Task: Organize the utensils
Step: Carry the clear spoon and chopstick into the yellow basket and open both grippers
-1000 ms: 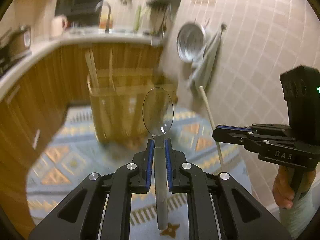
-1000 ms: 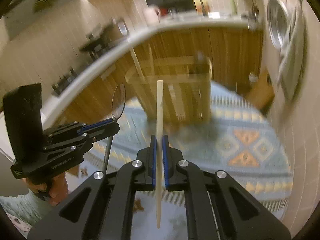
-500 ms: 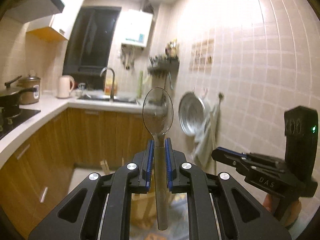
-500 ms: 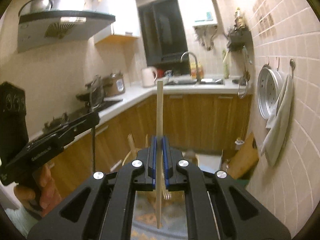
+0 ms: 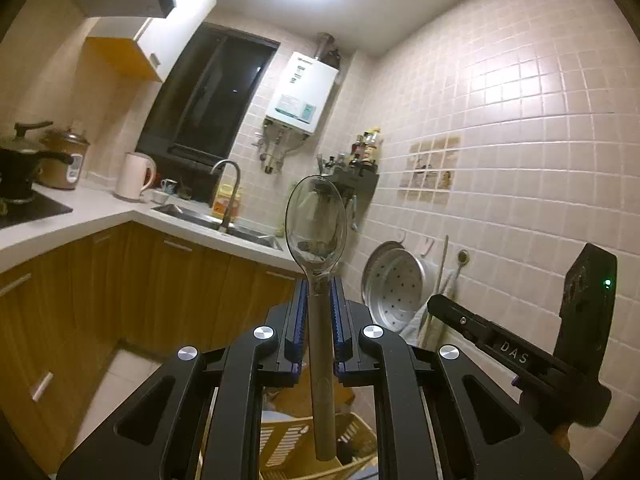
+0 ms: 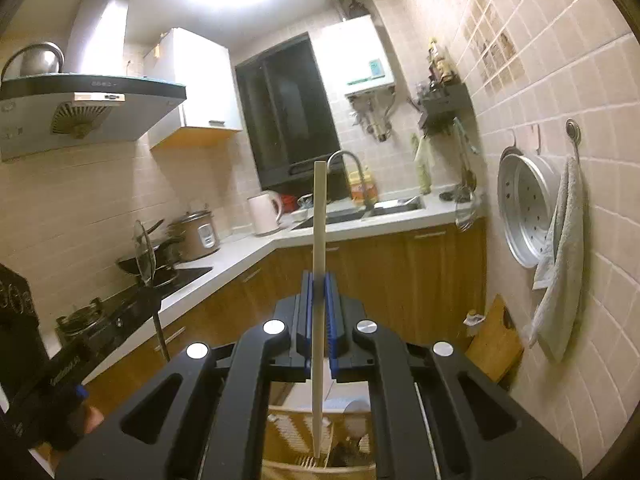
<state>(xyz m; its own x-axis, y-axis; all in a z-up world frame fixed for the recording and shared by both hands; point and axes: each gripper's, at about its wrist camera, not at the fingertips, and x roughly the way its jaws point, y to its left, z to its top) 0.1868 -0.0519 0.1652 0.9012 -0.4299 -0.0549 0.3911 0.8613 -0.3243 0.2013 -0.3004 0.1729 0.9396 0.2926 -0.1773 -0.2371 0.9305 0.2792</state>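
Chopstick (image 6: pixel 319 240) upright in right gripper (image 6: pixel 319 312)

Left gripper (image 5: pixel 318 300): held about level, jaws closed tight on a spoon (image 5: pixel 316 224) by its handle, bowl standing upright above the fingertips. Right gripper (image 6: pixel 319 292): pointing slightly below level, jaws clamped on a chopstick (image 6: pixel 319 216) standing upright between the pads. Both grippers sit side by side, close together, facing the same way. A hand (image 6: pixel 90 418) grips the left gripper's handle from below; only part of it shows.
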